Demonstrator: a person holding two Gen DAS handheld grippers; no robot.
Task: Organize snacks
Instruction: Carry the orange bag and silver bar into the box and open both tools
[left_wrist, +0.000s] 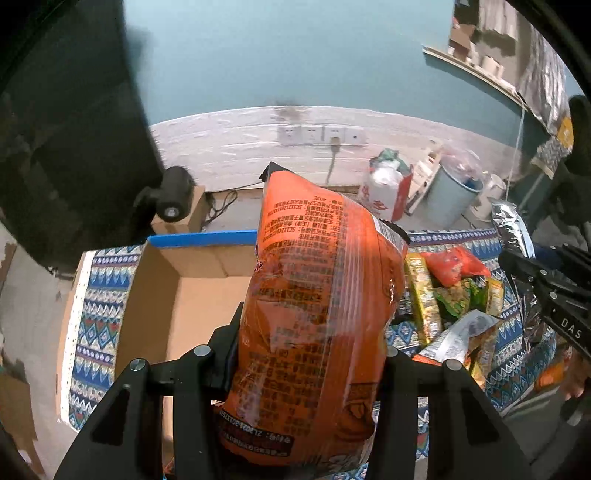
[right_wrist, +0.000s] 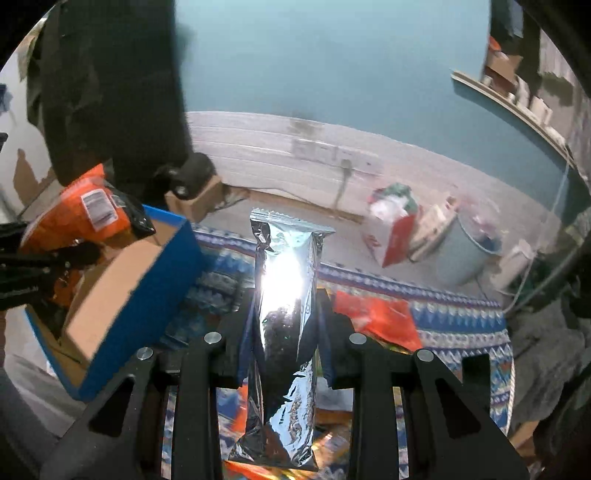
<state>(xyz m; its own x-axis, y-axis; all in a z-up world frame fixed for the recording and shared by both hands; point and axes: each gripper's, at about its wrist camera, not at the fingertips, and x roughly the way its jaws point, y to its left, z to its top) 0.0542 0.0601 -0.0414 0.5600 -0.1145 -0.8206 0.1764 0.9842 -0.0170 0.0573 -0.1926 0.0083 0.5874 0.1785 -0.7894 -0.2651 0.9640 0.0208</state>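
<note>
My left gripper (left_wrist: 308, 354) is shut on a big orange snack bag (left_wrist: 317, 314) and holds it upright over the open cardboard box (left_wrist: 192, 295) with the blue rim. The bag and left gripper also show in the right wrist view (right_wrist: 85, 214), at the left over the box (right_wrist: 122, 291). My right gripper (right_wrist: 286, 325) is shut on a shiny silver snack bag (right_wrist: 286, 295), held upright above the patterned cloth. That silver bag shows at the right of the left wrist view (left_wrist: 511, 229). Several loose snack packets (left_wrist: 454, 291) lie on the cloth right of the box.
The blue patterned cloth (left_wrist: 99, 321) covers the table under the box. A red packet (right_wrist: 376, 317) lies on it ahead of the right gripper. On the floor beyond stand a grey bucket (left_wrist: 452, 195), a red-and-white bag (left_wrist: 388, 192) and a small cardboard box with a black device (left_wrist: 173, 199).
</note>
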